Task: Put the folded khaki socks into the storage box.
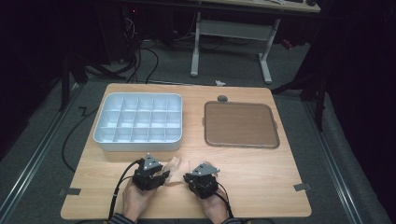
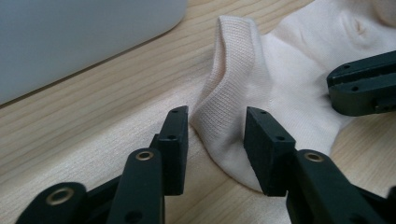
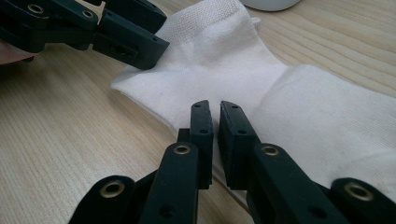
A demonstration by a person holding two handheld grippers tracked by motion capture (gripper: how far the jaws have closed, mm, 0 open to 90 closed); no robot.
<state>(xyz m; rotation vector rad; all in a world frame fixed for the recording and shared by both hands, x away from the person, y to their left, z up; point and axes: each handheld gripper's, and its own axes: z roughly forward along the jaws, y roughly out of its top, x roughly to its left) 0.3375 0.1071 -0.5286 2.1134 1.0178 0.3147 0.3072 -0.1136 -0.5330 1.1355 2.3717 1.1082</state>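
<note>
While beside sock (image 1: 175, 164), white organizer (image 1: 138, 122), brown tray (image 1: 241, 124).

The sock (image 2: 285, 79) is being cut off at the upper right frame edge in the left gripper view; in the high view it is being largely hidden between the grippers.

My left gripper (image 1: 158, 178) and right gripper (image 1: 190, 179) black, brass rivets, grey three-cornered top plates, black cables, striped cuffs
</note>
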